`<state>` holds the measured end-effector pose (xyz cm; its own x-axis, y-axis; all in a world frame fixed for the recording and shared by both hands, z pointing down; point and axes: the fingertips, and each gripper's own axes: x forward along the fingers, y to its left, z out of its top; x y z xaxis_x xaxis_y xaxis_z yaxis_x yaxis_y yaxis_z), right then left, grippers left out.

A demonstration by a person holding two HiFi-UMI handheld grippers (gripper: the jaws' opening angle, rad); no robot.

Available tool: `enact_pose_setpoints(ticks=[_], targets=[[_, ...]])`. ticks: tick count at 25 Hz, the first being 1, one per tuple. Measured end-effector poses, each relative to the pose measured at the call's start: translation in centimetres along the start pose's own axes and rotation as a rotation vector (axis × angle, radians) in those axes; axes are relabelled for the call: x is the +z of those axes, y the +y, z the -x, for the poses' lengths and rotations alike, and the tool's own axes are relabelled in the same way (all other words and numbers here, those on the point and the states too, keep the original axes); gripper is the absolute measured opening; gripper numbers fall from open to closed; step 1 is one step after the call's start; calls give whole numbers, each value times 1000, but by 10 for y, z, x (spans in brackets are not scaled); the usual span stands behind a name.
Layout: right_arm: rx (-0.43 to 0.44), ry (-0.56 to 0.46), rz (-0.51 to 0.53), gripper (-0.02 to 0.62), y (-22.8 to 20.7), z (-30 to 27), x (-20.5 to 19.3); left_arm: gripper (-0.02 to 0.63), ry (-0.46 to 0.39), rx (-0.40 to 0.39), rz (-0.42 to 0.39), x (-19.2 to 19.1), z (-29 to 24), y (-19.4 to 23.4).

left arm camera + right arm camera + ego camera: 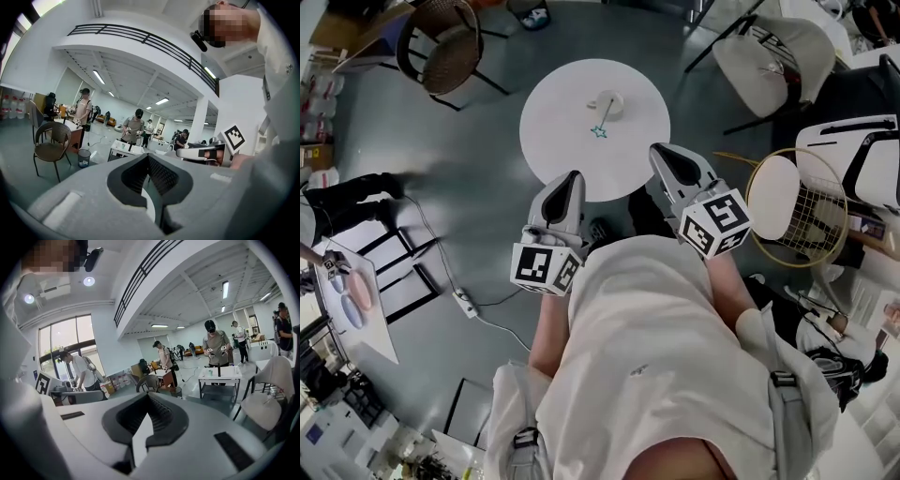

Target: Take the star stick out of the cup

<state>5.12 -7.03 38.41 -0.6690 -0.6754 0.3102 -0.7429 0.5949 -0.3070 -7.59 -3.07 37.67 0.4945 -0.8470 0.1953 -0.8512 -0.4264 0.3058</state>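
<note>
Currently both tools are pressed together and hold nothing: the left gripper (571, 181) and the right gripper (664, 156) sit side by side at the near edge of the round white table (558, 117). The cup (610, 101) stands near the table's middle. The star stick (600, 128) slants out from the cup, its star end on the tabletop just beside it.

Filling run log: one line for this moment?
phase: pre-reach | left gripper: jaws shut, empty | right gripper: jaws shut, empty | star stick: in cup on table
</note>
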Motion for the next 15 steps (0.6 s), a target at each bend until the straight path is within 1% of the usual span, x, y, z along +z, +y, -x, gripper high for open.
enact_pose_setpoints(ticks=[4, 9, 12, 15], targets=[[29, 21, 1, 8, -23, -17, 5, 9, -8, 33, 5, 5, -24, 4], [86, 49, 25, 8, -46, -36, 12, 9, -26, 84, 9, 9, -43, 4], [131, 70, 47, 8, -56, -47, 14, 9, -35, 126, 17, 7, -49, 2], [183, 107, 85, 8, -62, -63, 13, 9, -40, 185, 29, 4, -51, 7]])
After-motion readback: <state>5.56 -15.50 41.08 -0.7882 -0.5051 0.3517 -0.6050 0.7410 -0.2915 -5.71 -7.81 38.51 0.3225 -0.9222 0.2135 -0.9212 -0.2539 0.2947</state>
